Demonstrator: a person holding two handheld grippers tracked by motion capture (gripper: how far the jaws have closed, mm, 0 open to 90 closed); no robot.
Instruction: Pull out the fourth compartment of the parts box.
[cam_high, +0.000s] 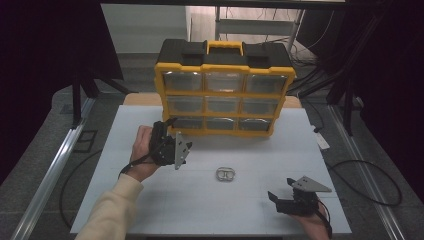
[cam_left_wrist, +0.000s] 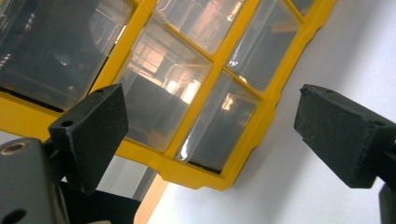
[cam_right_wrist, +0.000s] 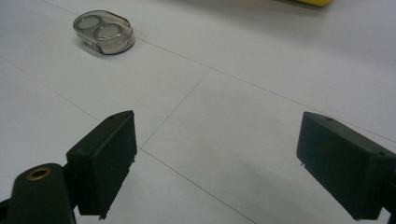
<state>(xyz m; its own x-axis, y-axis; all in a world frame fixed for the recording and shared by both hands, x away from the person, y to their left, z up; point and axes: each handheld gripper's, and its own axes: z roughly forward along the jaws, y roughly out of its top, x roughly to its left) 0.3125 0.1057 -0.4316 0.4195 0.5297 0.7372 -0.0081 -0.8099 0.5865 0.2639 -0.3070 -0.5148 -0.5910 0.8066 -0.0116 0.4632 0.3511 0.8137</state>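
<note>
A yellow and black organizer (cam_high: 224, 87) with clear drawers stands upright at the far middle of the white table (cam_high: 210, 205). My left gripper (cam_high: 167, 128) is held by a hand just in front of its lower left corner. In the left gripper view that gripper (cam_left_wrist: 210, 135) is open, with the yellow frame (cam_left_wrist: 196, 177) and clear drawer fronts (cam_left_wrist: 163, 88) close ahead. A small clear oval case (cam_high: 225, 174) holding two round discs lies mid-table. My right gripper (cam_high: 281, 190) rests near the front right, open and empty (cam_right_wrist: 229, 158), with the oval case (cam_right_wrist: 103, 31) ahead at the upper left.
The table ends in a front edge close to my right gripper. Metal rails (cam_high: 55, 165) and cables (cam_high: 380, 185) run along the floor on both sides. A sliver of the organizer's yellow base (cam_right_wrist: 308, 2) lies at the top of the right gripper view.
</note>
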